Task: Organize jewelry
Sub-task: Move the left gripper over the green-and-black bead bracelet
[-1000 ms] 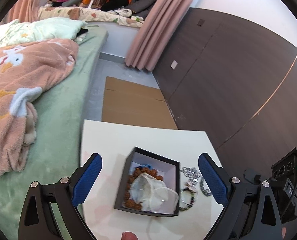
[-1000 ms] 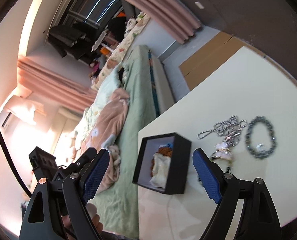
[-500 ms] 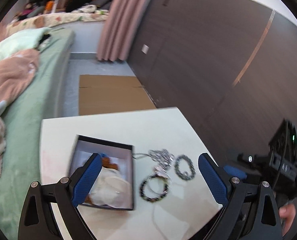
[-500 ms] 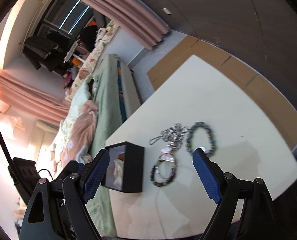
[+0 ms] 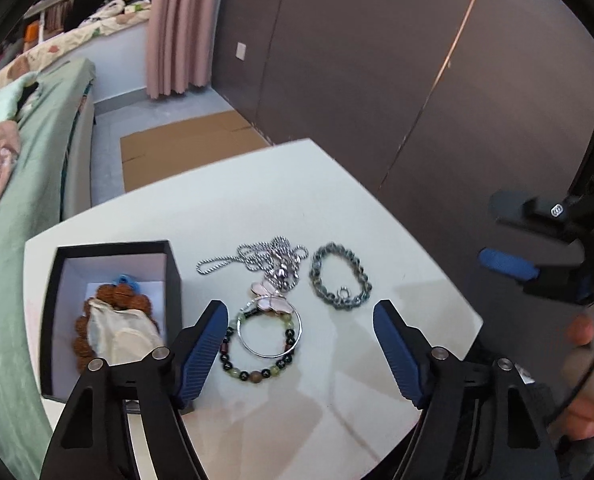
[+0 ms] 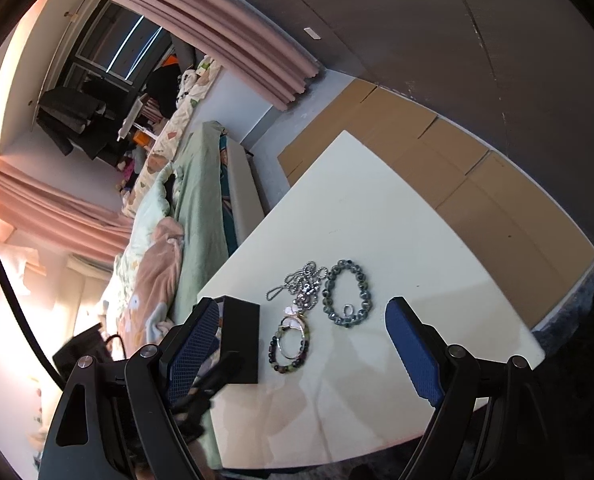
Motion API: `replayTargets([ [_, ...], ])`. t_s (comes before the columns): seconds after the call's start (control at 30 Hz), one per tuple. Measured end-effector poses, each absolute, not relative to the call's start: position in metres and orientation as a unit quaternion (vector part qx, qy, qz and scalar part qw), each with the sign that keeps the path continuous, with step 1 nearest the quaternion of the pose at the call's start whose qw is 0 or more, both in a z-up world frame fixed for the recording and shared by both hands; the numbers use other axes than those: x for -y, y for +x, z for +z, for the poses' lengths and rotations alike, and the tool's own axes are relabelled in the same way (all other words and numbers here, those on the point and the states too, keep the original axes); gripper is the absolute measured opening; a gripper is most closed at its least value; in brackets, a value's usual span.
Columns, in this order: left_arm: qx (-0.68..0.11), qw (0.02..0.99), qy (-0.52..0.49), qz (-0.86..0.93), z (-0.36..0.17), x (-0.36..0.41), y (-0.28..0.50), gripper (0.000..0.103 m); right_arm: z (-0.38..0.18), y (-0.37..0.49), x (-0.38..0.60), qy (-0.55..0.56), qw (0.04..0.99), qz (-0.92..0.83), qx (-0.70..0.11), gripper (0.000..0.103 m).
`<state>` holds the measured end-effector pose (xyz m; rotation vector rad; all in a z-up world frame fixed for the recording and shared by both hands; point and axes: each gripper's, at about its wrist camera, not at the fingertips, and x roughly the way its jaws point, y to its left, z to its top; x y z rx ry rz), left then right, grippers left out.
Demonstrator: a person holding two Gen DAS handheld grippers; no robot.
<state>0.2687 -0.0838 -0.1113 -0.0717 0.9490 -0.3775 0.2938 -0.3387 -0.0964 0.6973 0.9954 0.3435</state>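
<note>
On the white table (image 5: pixel 305 200) lie a silver chain necklace (image 5: pixel 265 258) with a pink butterfly pendant (image 5: pixel 271 300), a grey-green bead bracelet (image 5: pixel 339 280) and a multicolour bead bracelet (image 5: pixel 257 372) with a silver hoop over it. To their left stands an open black box (image 5: pixel 109 246) holding brown beads and a cream pouch. My left gripper (image 5: pixel 299 310) hovers above the multicolour bracelet. Its jaws are closing, and the pads touch nothing. My right gripper (image 6: pixel 303 304) is open above the same jewelry, with the chain (image 6: pixel 305 280), grey-green bracelet (image 6: pixel 347 292) and box (image 6: pixel 241 332) in its view.
A bed with a green sheet (image 5: pixel 29 168) runs along the table's left side. Flat cardboard (image 5: pixel 185 148) lies on the floor beyond the table, below a dark panelled wall (image 5: pixel 377 60). The person's hand (image 5: pixel 585 360) and the right gripper's blue pad (image 5: pixel 505 264) show at the right edge.
The left view has swung from over the black box to over the loose jewelry, and its jaws have narrowed. The right view has shifted too, so the jewelry now lies between its fingers.
</note>
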Motion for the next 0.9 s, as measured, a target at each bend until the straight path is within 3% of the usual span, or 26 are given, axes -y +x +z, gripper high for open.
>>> replayTargets([
  [0.27, -0.499, 0.851, -0.029, -0.163, -0.142, 0.092, 0.287, 0.068, -0.100, 0.293, 0.360, 0.336, 0.807, 0.145, -0.462, 0.086],
  [0.77, -0.484, 0.862, 0.044, -0.146, -0.149, 0.117, 0.291, 0.068, -0.105, 0.298, 0.365, 0.338, 0.801, 0.148, -0.471, 0.086],
  [0.9, -0.510, 0.848, 0.015, -0.141, -0.164, 0.110, 0.299, 0.068, -0.106, 0.299, 0.363, 0.335, 0.800, 0.149, -0.475, 0.086],
])
